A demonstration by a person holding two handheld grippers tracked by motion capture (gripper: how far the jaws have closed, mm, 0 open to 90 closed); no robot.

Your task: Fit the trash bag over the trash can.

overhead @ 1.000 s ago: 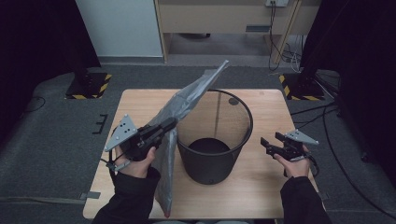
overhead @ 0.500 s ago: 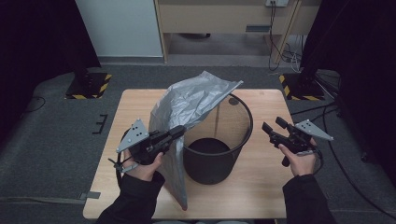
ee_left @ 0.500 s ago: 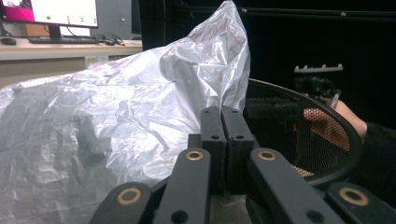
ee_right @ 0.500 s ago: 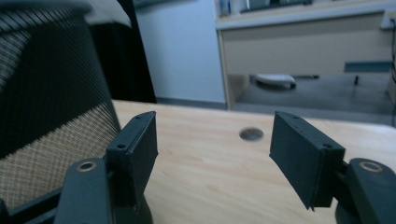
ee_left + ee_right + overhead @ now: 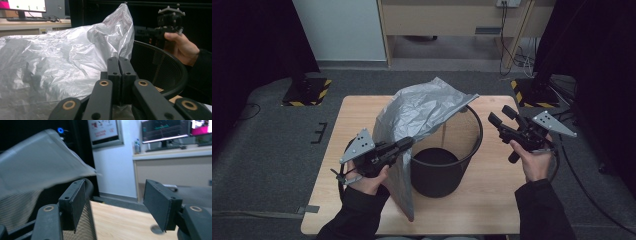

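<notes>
**Bin liner, part-draped: risks at this stage**

While the left gripper (image 5: 404,145) keeps its jaws pressed together on a fold of the crinkled silver-grey plastic bin liner (image 5: 422,112), the item is only half placed: one flap lies over the near-left rim of the round black wire-mesh wastebasket (image 5: 447,165), the rest hangs down outside it toward the pale wooden table (image 5: 492,210).

- Right gripper (image 5: 499,120): jaws wide apart, holding nothing, raised just beside the far-right rim, apart from the liner.
- Liner mouth: not visibly opened; whether the left jaws hold one layer or both cannot be told.

Likely faults, as judged:
- Slip. The film is thin and slick; a pull across the rim could draw it from the single pinch.
- Snag or tear. The mesh rim may catch the film if dragged taut.
- Tipping. The wastebasket stands unheld; a sideways tug on the liner could shift or topple it.
- Missed grasp. The free edge is loose, so the right jaws may shut on air or on both layers.
</notes>
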